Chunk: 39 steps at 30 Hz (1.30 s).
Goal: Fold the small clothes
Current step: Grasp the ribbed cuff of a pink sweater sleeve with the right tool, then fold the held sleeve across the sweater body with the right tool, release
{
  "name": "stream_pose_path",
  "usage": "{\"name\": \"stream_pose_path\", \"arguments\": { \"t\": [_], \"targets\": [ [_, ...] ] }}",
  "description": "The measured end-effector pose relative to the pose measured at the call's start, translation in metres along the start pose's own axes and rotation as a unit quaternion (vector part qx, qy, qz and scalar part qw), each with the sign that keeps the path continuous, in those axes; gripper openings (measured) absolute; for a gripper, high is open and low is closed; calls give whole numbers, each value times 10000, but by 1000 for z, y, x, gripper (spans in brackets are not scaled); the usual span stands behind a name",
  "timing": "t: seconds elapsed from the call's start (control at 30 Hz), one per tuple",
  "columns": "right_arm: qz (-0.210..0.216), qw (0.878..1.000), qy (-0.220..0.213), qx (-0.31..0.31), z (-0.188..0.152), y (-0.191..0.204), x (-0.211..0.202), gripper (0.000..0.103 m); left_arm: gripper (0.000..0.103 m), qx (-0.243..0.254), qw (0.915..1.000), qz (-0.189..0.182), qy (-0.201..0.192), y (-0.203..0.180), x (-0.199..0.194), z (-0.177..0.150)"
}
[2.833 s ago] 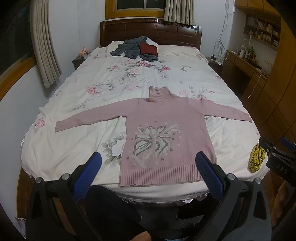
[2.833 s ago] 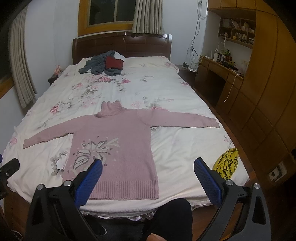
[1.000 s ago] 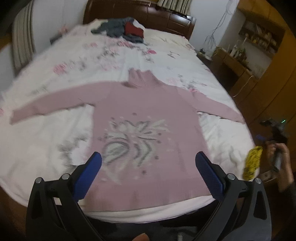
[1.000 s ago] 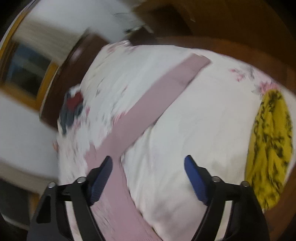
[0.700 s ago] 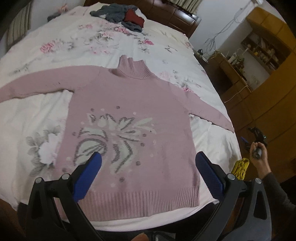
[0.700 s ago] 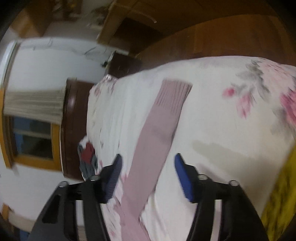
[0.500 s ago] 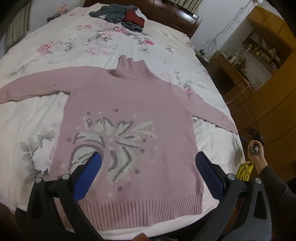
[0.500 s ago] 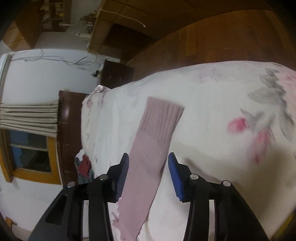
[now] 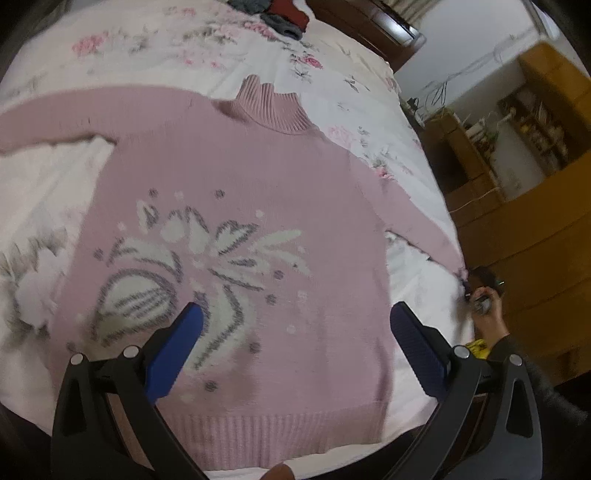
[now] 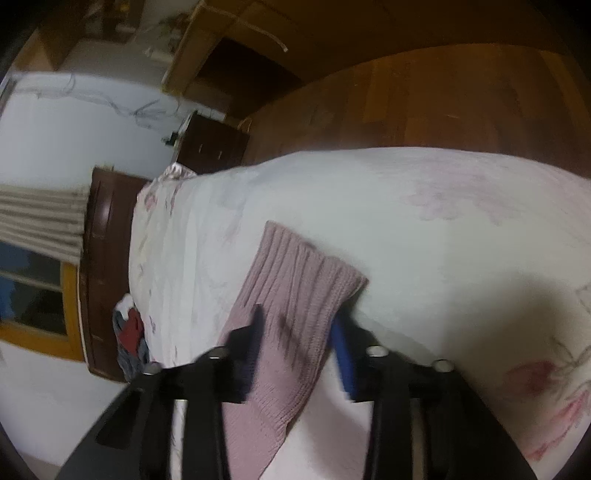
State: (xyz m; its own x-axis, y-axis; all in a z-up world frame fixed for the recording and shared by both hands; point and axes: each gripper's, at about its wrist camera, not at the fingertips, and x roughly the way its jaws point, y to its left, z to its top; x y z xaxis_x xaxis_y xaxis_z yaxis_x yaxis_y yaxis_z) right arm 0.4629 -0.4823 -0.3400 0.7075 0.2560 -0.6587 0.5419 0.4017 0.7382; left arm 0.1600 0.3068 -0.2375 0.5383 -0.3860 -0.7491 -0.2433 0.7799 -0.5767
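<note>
A pink turtleneck sweater with a white and grey flower pattern lies spread flat, front up, on the bed. My left gripper hovers open over its lower body, above the ribbed hem. In the left wrist view a hand holds the right gripper at the tip of the right sleeve, by the bed's edge. In the right wrist view the ribbed sleeve cuff lies flat between the narrowed fingers of my right gripper, which straddle it with a gap still showing.
A pile of grey and red clothes lies at the headboard end. A yellow patterned item sits at the bed's right edge. Wooden cabinets and wooden floor flank the bed, with a dark nightstand.
My right gripper swung out to the right sleeve cuff, and its fingers narrowed around it. My left gripper moved in lower over the sweater's body and stayed open.
</note>
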Motion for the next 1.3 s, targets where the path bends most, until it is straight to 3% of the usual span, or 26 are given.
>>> {"name": "stream_pose_path", "arguments": {
  "t": [0.03,0.07,0.3,0.43,0.53,0.6,0.73,1.0,1.13,1.2,1.3],
  "targets": [
    [-24,9999,-7,-120,-1,7,0,13,100,-60,9999,-84,-22,2,-3,0],
    [-22,9998,-36,-216,-2,12,-4,9,100,-80,9999,-123,-55,4,-5,1],
    [155,9870,-195,-1590,-44,112,-43,6,101,10,9986,-18,-531,10,-29,3],
    [498,9662,-125,-2526,-104,188,-66,6,101,361,9984,-91,-437,3,-40,8],
    [707,9478,-4,-3109,-156,232,-75,6,101,709,9969,74,-347,-4,-48,13],
    [767,9369,63,-3411,-187,252,-76,6,100,737,9971,93,-170,-3,-50,20],
    [872,9178,312,-3862,-256,282,-69,6,100,781,9967,94,-205,2,-54,32],
    [738,8938,903,-4331,-370,291,-13,6,100,785,9963,-342,-43,-1,-28,65],
    [386,8811,1227,-4551,-422,277,34,6,100,842,9953,-477,-5,-10,-4,80],
    [152,8691,1363,-4752,-447,264,54,6,100,783,9950,-613,57,-15,14,90],
    [-172,8413,1560,-5173,-485,237,78,8,100,553,9945,-866,225,-19,43,105]
  ]
}}
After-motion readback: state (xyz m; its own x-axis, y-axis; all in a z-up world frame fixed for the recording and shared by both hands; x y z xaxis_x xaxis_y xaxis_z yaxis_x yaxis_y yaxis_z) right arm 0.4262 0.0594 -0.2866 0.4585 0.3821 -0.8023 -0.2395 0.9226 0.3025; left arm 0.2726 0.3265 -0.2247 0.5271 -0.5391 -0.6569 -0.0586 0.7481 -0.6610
